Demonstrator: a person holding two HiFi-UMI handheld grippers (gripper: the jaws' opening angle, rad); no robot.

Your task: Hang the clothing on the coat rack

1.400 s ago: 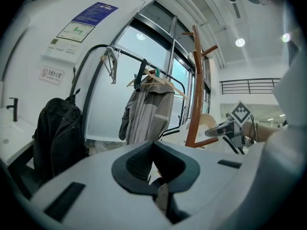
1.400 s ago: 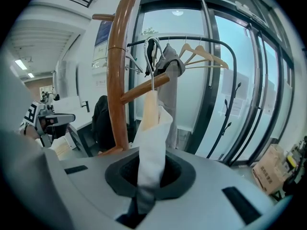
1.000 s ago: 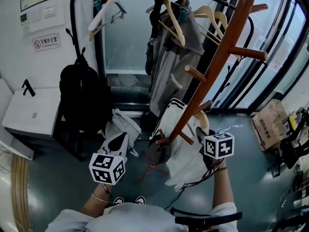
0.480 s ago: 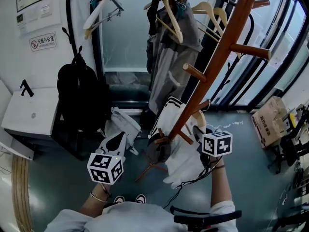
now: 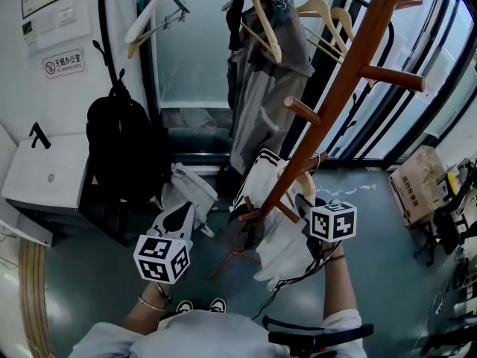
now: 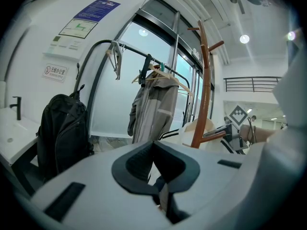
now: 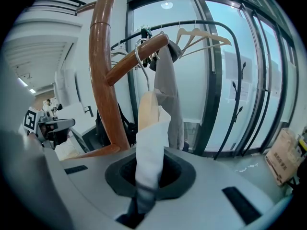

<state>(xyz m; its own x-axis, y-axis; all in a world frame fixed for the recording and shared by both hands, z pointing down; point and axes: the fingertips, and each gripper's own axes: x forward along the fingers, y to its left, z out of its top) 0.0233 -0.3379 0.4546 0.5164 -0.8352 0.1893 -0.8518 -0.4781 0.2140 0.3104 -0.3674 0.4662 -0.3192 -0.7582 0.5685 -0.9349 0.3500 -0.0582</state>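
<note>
The brown wooden coat rack (image 5: 335,99) rises slanting through the head view, with pegs sticking out. A white garment with black stripes (image 5: 279,237) hangs on a wooden hanger (image 7: 146,109) beside the pole. My right gripper (image 5: 302,200) is shut on the garment's white cloth at the hanger's shoulder (image 7: 151,143). The hanger's wire hook (image 7: 138,63) curls at a lower peg (image 7: 139,56). My left gripper (image 5: 179,216) stays low at the left, away from the rack, jaws together and nothing in them (image 6: 160,176).
A black backpack (image 5: 123,148) hangs at the left beside a white cabinet (image 5: 45,174). On the black rail behind hang a grey coat (image 5: 264,95) and bare wooden hangers (image 5: 153,17). Pale clothing (image 5: 186,189) lies on the floor. A cardboard box (image 5: 417,185) stands at the right.
The right gripper has tilted slightly with the garment still in it. The left gripper has kept its place.
</note>
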